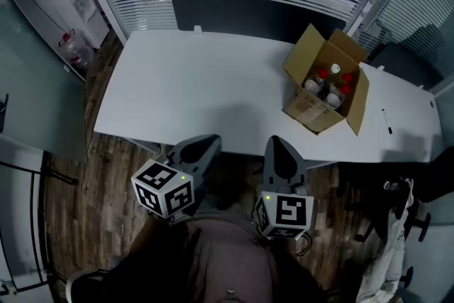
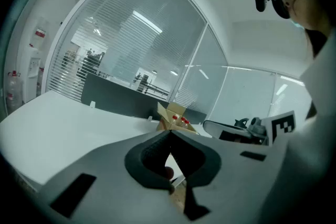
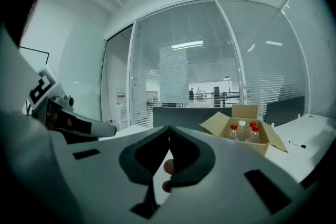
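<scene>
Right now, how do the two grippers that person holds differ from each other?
The left gripper slants rightward, while the right gripper points almost straight ahead. The left gripper's marker cube is turned corner-on, showing more than one patterned face; the right gripper's marker cube shows one face squarely. Both have fingers shut on nothing, near the white table's front edge.

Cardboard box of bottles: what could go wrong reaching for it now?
The cardboard box sits near the table's front edge; a nudge might slide it off.
Its raised flaps crowd the bottles and may snag a gripper.
The left gripper and right gripper have jaws shut, so they could knock bottles over.
</scene>
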{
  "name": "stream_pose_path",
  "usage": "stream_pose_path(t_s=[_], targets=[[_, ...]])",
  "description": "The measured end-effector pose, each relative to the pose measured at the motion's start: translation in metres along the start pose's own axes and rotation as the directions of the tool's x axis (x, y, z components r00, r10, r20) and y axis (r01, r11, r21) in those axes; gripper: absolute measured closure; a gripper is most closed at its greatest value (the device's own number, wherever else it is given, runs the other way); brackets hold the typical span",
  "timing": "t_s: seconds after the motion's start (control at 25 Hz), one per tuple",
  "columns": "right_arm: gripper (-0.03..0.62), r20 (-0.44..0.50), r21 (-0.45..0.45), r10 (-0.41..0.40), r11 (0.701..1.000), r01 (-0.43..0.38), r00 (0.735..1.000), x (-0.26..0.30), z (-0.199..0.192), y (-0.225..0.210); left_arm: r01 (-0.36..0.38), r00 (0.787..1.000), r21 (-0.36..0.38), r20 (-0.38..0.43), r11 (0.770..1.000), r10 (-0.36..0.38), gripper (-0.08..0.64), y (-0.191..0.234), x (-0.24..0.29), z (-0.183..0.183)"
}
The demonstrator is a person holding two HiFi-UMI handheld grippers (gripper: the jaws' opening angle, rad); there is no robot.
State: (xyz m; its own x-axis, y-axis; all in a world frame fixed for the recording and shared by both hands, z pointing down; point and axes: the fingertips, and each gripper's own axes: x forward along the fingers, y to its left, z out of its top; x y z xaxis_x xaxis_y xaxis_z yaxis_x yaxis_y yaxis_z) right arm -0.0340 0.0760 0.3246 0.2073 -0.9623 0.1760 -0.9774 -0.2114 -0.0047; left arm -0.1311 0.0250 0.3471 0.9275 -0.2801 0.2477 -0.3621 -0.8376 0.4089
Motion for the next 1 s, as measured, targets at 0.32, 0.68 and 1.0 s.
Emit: stream_pose_path(t_s=[0.32, 0.68, 1.0], targets=[[0.569, -0.006, 0.012, -0.03, 0.999, 0.03, 1.0, 0.018, 0.001, 0.017, 0.032, 0.999, -0.002, -0.007, 0.999, -0.032, 0.552, 0.03, -0.005, 0.01], [0.569, 0.003, 0.035, -0.107, 0.994, 0.107, 0.994, 0.028, 0.006, 0.02, 0.101, 0.994, -0.008, -0.029, 0.995, -0.101, 0.552, 0.053, -0.002, 0.012], [0.569, 0.023, 0.042, -0.152, 0.988, 0.151, 0.988, 0.038, 0.013, 0.004, 0.117, 0.992, -0.017, -0.038, 0.993, -0.118, 0.552, 0.063, 0.009, 0.015]])
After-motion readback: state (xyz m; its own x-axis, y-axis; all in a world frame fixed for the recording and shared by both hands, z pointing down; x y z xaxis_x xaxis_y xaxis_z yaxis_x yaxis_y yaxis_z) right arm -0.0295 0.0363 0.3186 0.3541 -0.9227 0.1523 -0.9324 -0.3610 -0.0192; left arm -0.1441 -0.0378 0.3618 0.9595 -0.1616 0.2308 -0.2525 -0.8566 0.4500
